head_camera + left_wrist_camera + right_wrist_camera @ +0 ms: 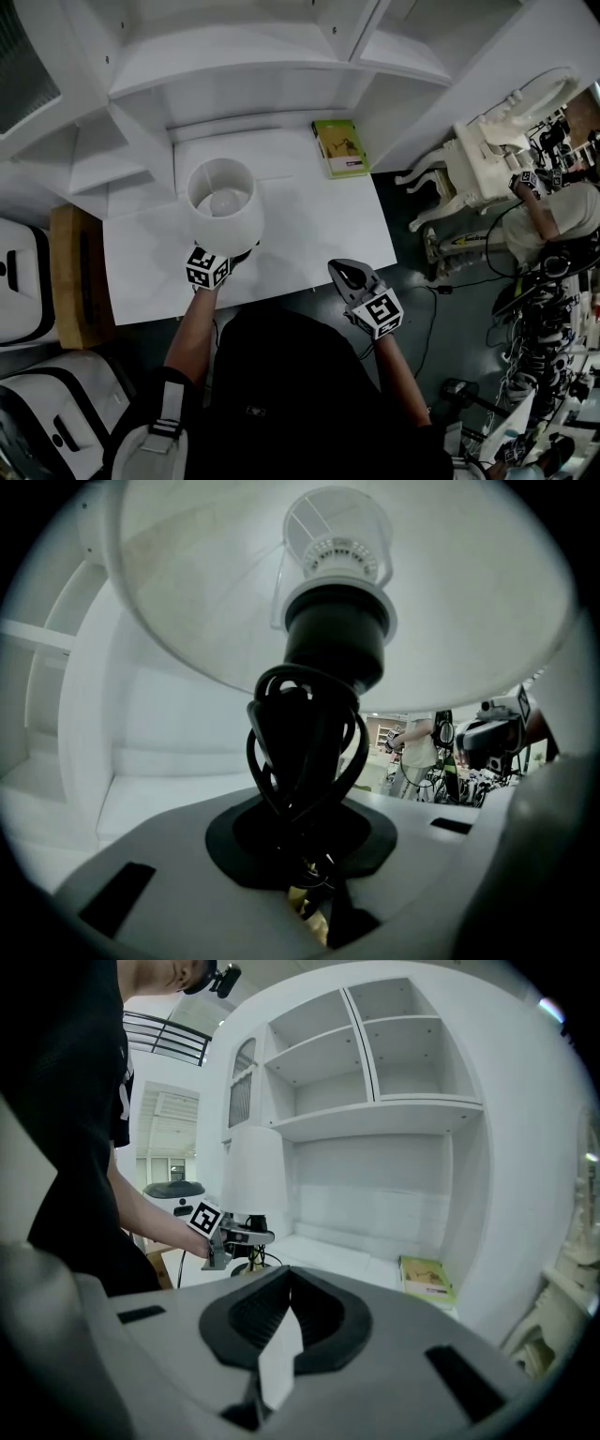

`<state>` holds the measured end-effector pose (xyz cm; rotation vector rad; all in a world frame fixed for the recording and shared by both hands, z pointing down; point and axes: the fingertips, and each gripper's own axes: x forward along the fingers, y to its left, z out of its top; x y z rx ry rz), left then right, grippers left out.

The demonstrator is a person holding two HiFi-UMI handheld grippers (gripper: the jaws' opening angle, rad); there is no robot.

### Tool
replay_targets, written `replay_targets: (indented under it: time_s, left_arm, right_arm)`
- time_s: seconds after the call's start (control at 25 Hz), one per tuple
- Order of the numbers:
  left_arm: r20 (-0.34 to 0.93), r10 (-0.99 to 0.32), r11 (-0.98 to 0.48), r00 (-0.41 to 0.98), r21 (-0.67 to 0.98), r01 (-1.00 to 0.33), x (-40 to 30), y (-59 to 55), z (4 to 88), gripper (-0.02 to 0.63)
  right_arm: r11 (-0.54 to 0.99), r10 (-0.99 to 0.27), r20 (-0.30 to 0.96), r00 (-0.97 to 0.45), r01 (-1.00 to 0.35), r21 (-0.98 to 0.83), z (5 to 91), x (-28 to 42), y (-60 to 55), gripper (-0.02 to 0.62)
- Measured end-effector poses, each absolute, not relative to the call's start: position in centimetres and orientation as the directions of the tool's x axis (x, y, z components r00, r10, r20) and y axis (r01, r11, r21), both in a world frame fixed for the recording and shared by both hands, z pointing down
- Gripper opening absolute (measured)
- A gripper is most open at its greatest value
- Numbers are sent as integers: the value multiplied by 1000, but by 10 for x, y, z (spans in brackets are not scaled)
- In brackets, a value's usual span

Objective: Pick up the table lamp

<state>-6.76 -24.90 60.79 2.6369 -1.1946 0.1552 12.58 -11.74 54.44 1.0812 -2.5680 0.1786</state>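
Where black cord coils its stem, the left gripper clamps the table lamp; right gripper closed.

Matt white surfaces, glossy black at the lamp's core

The table lamp has a smooth, matt white shade, cloth or paper, which I cannot tell; its socket is glossy black plastic and the coiled cord has a shiny black sheath. The worktop and shelves look like smooth white painted board. The booklet is green paper with a slight sheen. The right gripper is matt grey plastic with ribbed black pads.
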Motion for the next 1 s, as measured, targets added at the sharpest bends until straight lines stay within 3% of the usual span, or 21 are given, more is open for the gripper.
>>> replay_targets:
  time_s: [1.0]
  left_arm:
    - [150,-700,-679,698,162,-716,-77,-215,542,75]
  right_arm:
    - [643,-725,293,-624,-765,-38,546,117,-100,8]
